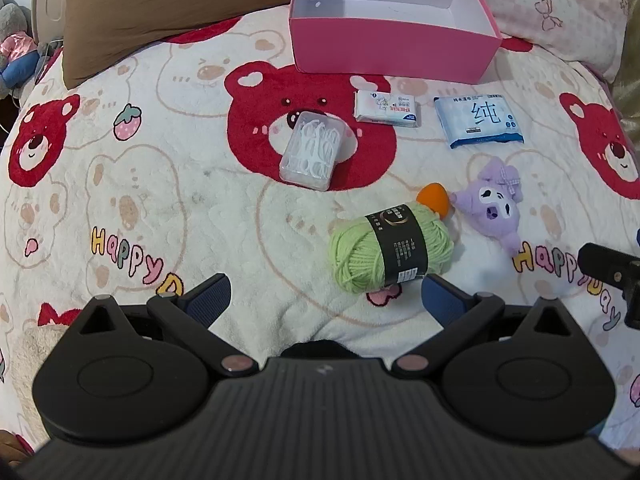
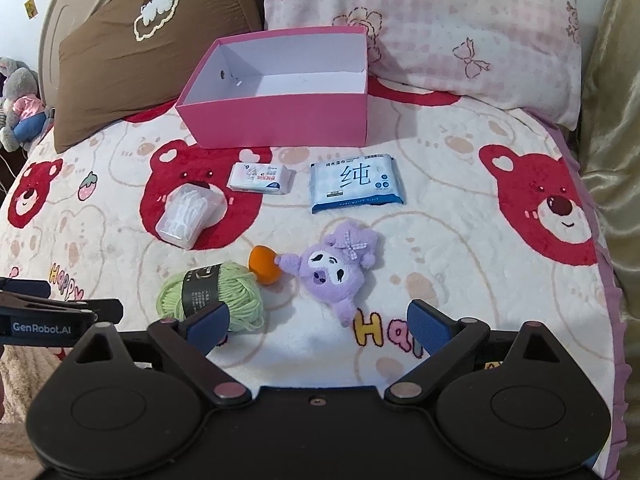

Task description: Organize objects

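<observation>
An open, empty pink box [image 1: 392,46] [image 2: 280,120] stands at the back of the bed. In front of it lie a small tissue pack [image 1: 387,108] [image 2: 261,178], a blue wet-wipe pack [image 1: 478,121] [image 2: 356,183], a clear floss-pick case [image 1: 313,150] [image 2: 188,216], a green yarn ball [image 1: 390,248] [image 2: 212,294], an orange ball [image 1: 434,199] [image 2: 264,264] and a purple plush [image 1: 494,206] [image 2: 334,270]. My left gripper [image 1: 326,300] is open and empty, just short of the yarn. My right gripper [image 2: 318,326] is open and empty, just short of the plush.
The bear-print blanket [image 1: 160,200] [image 2: 460,260] covers the bed. A brown pillow [image 1: 160,8] [image 2: 140,48] and a pink pillow [image 1: 560,8] [image 2: 440,20] lie behind the box. A grey stuffed toy [image 2: 20,104] sits at far left.
</observation>
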The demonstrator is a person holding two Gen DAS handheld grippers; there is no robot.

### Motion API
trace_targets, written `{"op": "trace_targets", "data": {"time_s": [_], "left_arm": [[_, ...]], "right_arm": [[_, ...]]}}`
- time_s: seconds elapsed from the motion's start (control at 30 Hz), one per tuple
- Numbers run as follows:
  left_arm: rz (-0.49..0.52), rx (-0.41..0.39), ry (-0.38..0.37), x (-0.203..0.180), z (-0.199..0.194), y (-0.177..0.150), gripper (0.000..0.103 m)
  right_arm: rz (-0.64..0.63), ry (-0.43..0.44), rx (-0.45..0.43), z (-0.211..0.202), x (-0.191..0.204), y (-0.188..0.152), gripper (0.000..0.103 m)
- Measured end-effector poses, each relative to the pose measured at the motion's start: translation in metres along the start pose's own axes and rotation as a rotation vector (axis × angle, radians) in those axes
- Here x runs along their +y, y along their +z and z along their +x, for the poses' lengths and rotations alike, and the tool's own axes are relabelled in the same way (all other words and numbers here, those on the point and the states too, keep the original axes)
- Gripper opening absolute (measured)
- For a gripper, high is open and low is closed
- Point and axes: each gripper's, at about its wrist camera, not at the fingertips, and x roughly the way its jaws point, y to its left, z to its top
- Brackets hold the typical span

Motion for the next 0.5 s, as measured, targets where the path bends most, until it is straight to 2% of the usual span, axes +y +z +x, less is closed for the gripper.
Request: {"op": "trace_targets", "data": {"time_s": [0.33, 0.5], "left_arm": [[0.002, 0.003, -0.002, -0.0005, 0.0005, -0.0004, 0.103], [-0.011, 0.016, -0.045, 0.0005, 0.0004, -0.0016, 0.103]], "right_arm": [[-0.017, 0.006, -0.001, -0.0011, 0.0021, -0.0016, 0.097], [-0.010, 0.006, 0.010, -0.0008, 0.0024, -0.0020, 0.097]]}}
